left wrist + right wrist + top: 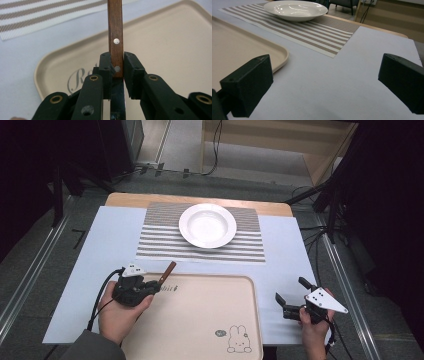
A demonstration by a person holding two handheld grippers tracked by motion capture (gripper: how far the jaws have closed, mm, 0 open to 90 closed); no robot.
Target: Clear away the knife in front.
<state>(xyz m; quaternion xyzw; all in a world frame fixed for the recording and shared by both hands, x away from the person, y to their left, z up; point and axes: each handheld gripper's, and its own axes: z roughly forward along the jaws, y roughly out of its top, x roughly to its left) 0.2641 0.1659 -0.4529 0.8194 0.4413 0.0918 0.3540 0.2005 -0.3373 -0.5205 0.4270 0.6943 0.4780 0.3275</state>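
Observation:
My left gripper (pixel 151 288) is shut on a wooden-handled utensil (pixel 168 271) over the far left corner of a beige tray (pixel 200 320). In the left gripper view the brown handle (pixel 115 27), with two metal rivets, rises straight up from between the jaws of that gripper (pixel 117 63); its working end is hidden below them. My right gripper (pixel 291 290) rests open just right of the tray, low over the pale table cover, with nothing between its fingers. In the right gripper view the gripper (pixel 329 82) faces a white deep plate (pixel 295 10).
The white plate (pixel 207 225) sits on a striped placemat (pixel 160 240) at the back of the table. The tray (pixel 237 45) has a rabbit drawing (pixel 239 340) near its front right corner. Dark frames and cables stand beyond the table edges.

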